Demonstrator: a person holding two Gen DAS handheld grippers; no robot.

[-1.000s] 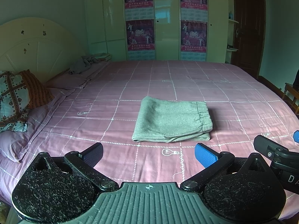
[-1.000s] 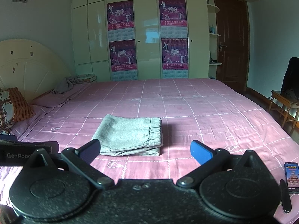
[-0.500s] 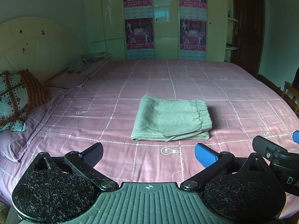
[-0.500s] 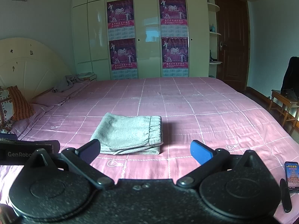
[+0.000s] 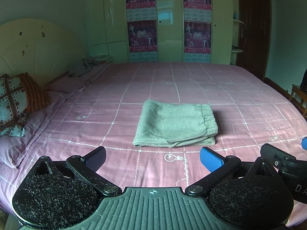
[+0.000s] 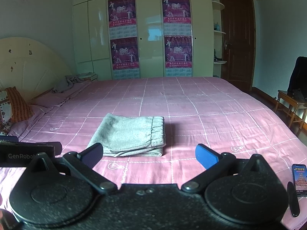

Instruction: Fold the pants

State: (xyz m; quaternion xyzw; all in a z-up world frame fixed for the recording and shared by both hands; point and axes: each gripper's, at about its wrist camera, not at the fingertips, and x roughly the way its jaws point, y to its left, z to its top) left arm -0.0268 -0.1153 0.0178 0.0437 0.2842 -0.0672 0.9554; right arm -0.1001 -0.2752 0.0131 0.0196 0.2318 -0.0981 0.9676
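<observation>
Grey-green pants (image 5: 175, 124) lie folded into a flat rectangle on the pink checked bed (image 5: 239, 95), waistband to the right. They also show in the right wrist view (image 6: 130, 134). My left gripper (image 5: 152, 158) is open and empty, held back from the pants near the bed's front edge. My right gripper (image 6: 148, 155) is open and empty, also short of the pants and to their right. Part of the right gripper (image 5: 284, 161) shows at the right of the left wrist view.
Patterned pillows (image 5: 17, 99) and a cream headboard (image 5: 38, 48) are at the left. Crumpled grey clothes (image 5: 82, 67) lie at the far left corner. A phone (image 6: 299, 179) lies on the bed near its right edge. A wooden chair (image 6: 291, 103) stands beside the bed.
Both grippers have drawn back and risen slightly, so the pants sit a little farther off. The pants have not moved.
</observation>
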